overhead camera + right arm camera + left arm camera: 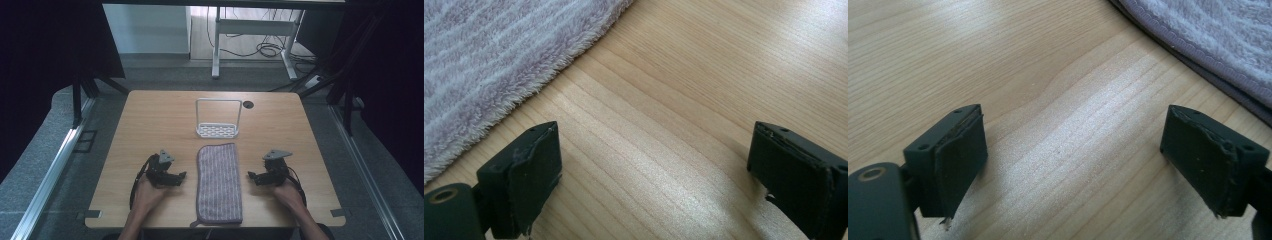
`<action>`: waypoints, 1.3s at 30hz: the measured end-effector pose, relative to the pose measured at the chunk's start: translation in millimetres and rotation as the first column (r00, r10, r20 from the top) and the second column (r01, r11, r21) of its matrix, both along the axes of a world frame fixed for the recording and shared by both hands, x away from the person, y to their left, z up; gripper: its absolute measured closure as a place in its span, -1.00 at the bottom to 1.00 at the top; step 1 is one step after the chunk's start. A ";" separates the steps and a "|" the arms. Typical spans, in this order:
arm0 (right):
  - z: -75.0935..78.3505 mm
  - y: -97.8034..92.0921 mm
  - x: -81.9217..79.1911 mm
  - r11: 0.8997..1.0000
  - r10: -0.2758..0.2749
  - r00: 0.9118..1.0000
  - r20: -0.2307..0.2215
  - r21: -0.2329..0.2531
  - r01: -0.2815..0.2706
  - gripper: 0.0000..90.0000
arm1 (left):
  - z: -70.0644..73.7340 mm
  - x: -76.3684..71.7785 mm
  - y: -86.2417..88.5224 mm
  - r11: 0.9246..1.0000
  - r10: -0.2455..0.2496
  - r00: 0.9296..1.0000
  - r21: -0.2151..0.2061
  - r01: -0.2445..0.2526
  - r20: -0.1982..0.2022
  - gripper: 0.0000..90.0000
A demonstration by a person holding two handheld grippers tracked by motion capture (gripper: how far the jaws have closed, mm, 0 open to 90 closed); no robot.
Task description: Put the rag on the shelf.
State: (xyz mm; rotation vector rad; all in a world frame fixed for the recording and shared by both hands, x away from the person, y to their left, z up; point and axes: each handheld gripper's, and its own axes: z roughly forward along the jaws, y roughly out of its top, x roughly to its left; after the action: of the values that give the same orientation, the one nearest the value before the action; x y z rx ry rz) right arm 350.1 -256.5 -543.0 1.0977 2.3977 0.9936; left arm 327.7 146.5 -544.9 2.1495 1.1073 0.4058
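Soft even light, dim dark edges, mild glare on the tabletop.

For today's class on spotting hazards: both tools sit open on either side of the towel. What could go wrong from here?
1. The towel hangs slightly over the table's near edge; a one-sided pull might drag it off.
2. The left tool and right tool rest low on the wood, so closing may pinch only fluff or scrape the tabletop.
3. The white rack stands just beyond the towel; pushing forward could knock it.
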 end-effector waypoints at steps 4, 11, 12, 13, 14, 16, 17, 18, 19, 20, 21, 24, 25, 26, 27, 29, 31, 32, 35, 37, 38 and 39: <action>0.0 -0.1 0.0 1.000 -0.001 1.000 0.000 -0.001 0.001 -0.85 | 0.0 -0.6 -0.5 1.000 0.013 1.000 -0.001 -0.013 0.002 -0.70; -0.1 0.2 -0.6 1.000 -0.014 1.000 -0.003 -0.001 0.014 -0.88 | 0.0 -0.5 -0.4 1.000 0.013 1.000 -0.002 -0.013 0.002 -0.71; -0.1 0.2 -0.6 1.000 -0.014 1.000 -0.003 -0.001 0.014 -0.88 | 0.0 -0.4 -0.4 1.000 0.013 1.000 -0.002 -0.013 0.002 -0.71; -0.1 0.2 -0.6 1.000 -0.014 1.000 -0.003 -0.001 0.014 -0.88 | 0.0 -0.2 -0.6 1.000 0.013 1.000 -0.002 -0.013 0.001 -0.71; -0.1 0.2 -0.6 1.000 -0.013 1.000 -0.003 -0.001 0.013 -0.88 | 0.0 0.0 -0.5 1.000 0.012 1.000 -0.003 -0.012 0.001 -0.71; -0.2 0.4 -0.5 1.000 -0.009 1.000 -0.005 -0.001 0.009 -0.90 | -0.1 0.1 -0.6 1.000 0.013 1.000 -0.004 -0.013 0.000 -0.72; -0.2 0.4 -0.5 1.000 -0.006 1.000 -0.006 -0.002 0.006 -0.90 | 0.0 0.2 -0.6 1.000 0.012 1.000 -0.004 -0.012 0.000 -0.72; 0.1 0.3 -0.3 1.000 -0.003 1.000 -0.008 -0.004 0.003 -0.90 | 0.0 0.2 -0.6 1.000 0.012 1.000 -0.004 -0.012 0.000 -0.72; 0.4 0.2 -0.2 1.000 -0.001 1.000 -0.012 -0.006 0.000 -0.90 | 0.0 0.2 -0.7 1.000 0.012 1.000 -0.004 -0.012 0.000 -0.72; 0.8 0.2 0.1 1.000 0.001 1.000 -0.016 -0.009 -0.001 -0.90 | 0.0 0.2 -0.7 1.000 0.012 1.000 -0.004 -0.012 0.000 -0.72; 1.0 0.2 0.6 1.000 0.004 1.000 -0.016 -0.011 -0.005 -0.90 | 0.0 0.4 -0.8 1.000 0.012 1.000 -0.004 -0.012 0.000 -0.72; 2.2 -0.5 1.6 1.000 0.003 1.000 -0.023 -0.013 -0.004 -0.86 | 0.0 0.4 -0.8 1.000 0.011 1.000 -0.004 -0.011 0.000 -0.72; 2.7 -0.6 1.7 1.000 0.001 1.000 -0.028 -0.012 -0.002 -0.85 | 0.0 0.6 -0.6 1.000 0.011 1.000 -0.006 -0.011 -0.001 -0.72; 3.0 -1.1 2.1 1.000 0.001 1.000 -0.029 -0.011 -0.001 -0.85 | 0.1 0.8 -0.5 1.000 0.009 1.000 -0.008 -0.009 -0.002 -0.72; 3.6 -1.6 2.5 1.000 0.000 0.999 -0.034 -0.010 0.000 -0.84 | 0.1 0.9 -0.3 1.000 0.009 1.000 -0.009 -0.009 -0.002 -0.72; 5.0 -2.3 3.1 1.000 -0.007 0.999 -0.048 0.004 0.007 -0.82 | 0.9 1.9 0.5 1.000 0.003 1.000 -0.012 -0.003 -0.007 -0.70; 7.0 -2.7 3.9 0.999 -0.008 0.998 -0.064 0.036 0.011 -0.80 | 2.7 2.6 0.6 1.000 -0.006 1.000 -0.029 0.005 -0.011 -0.71; 8.5 -2.2 4.0 0.999 -0.009 0.997 -0.071 0.043 0.012 -0.79 | 4.4 2.5 0.2 0.999 -0.007 1.000 -0.036 0.006 -0.009 -0.71; 14.0 1.0 5.0 0.999 -0.003 0.998 -0.067 0.040 0.006 -0.79 | 10.6 3.5 -1.9 0.998 -0.036 0.999 -0.054 0.036 -0.007 -0.71; 17.9 2.9 6.8 0.999 0.000 0.998 -0.068 0.048 0.003 -0.79 | 14.4 4.2 -5.3 0.997 -0.047 0.999 -0.058 0.047 -0.007 -0.68; 19.5 4.1 7.8 0.999 0.002 0.998 -0.069 0.052 0.001 -0.79 | 15.8 4.8 -7.5 0.997 -0.056 0.998 -0.056 0.056 -0.002 -0.65; 21.1 5.2 8.9 0.999 0.006 0.998 -0.070 0.051 -0.003 -0.79 | 17.4 5.8 -9.8 0.997 -0.066 0.998 -0.048 0.066 -0.001 -0.63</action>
State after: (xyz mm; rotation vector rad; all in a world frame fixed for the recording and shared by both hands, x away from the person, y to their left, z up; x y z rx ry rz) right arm 359.0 -251.3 -522.0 1.1634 2.4431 1.0399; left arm 333.5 136.7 -527.6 2.1389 1.0340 0.3433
